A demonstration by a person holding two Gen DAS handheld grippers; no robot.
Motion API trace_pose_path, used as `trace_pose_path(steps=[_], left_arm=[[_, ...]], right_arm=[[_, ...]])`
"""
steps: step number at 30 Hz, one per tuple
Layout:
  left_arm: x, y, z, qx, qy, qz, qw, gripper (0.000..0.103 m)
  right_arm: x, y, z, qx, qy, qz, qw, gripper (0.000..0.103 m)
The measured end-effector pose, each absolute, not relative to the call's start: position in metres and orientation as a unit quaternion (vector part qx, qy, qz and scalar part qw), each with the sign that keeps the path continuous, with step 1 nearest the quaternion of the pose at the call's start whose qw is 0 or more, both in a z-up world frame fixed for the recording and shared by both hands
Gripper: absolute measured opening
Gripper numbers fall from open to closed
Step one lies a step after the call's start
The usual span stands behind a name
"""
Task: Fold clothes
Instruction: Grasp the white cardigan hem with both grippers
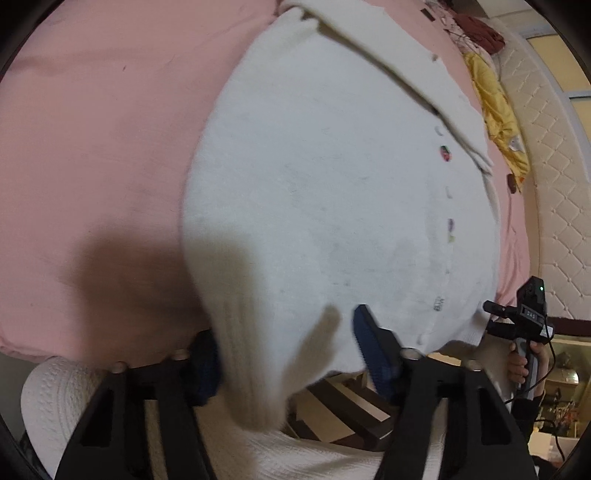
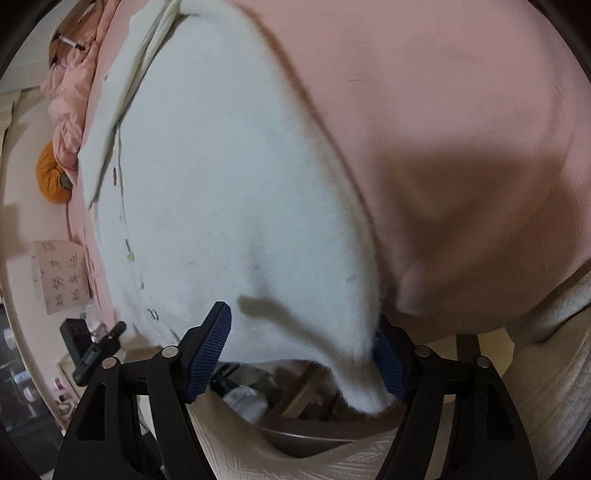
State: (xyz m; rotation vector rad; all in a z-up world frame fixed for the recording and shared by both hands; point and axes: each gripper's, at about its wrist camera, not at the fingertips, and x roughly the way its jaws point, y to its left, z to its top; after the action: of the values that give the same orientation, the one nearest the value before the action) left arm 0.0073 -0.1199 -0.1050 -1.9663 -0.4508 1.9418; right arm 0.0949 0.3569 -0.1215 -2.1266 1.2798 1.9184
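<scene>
A white fuzzy cardigan (image 1: 332, 206) lies buttoned-side up on a pink sheet (image 1: 92, 147), its near hem hanging over the bed's edge. My left gripper (image 1: 290, 362) straddles the hem's left corner. Its blue pads (image 1: 373, 350) stand apart with the cloth between them, the left pad partly hidden behind it. In the right wrist view the cardigan (image 2: 221, 184) drops its other corner between the jaws of my right gripper (image 2: 299, 354), close to the right pad (image 2: 389, 365). The left pad is clear of the cloth. The right gripper (image 1: 495, 308) and the hand holding it also show at the hem's far end.
A yellow garment (image 1: 495, 107) and a dark red one (image 1: 480, 29) lie along the far side by a quilted white mattress (image 1: 565, 184). A pink jacket (image 2: 66, 110), an orange object (image 2: 51, 177) and a paper note (image 2: 62, 277) sit at the left. A white textured cover (image 1: 55, 398) hangs below.
</scene>
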Motion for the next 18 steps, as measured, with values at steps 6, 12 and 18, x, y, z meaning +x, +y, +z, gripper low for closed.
trace_pose_path(steps=[6, 12, 18], left_arm=[[0.012, -0.130, -0.103, -0.687, -0.180, 0.682, 0.176, 0.017], [0.007, -0.129, -0.098, -0.669, -0.235, 0.678, 0.195, 0.015], [-0.008, -0.120, -0.065, -0.607, -0.287, 0.702, 0.236, 0.015]], right_arm=[[0.097, 0.357, -0.115, -0.665, 0.424, 0.615, -0.010, 0.016], [0.091, 0.355, -0.100, -0.615, 0.472, 0.627, -0.077, 0.014], [0.082, 0.357, -0.069, -0.542, 0.503, 0.663, -0.116, 0.014]])
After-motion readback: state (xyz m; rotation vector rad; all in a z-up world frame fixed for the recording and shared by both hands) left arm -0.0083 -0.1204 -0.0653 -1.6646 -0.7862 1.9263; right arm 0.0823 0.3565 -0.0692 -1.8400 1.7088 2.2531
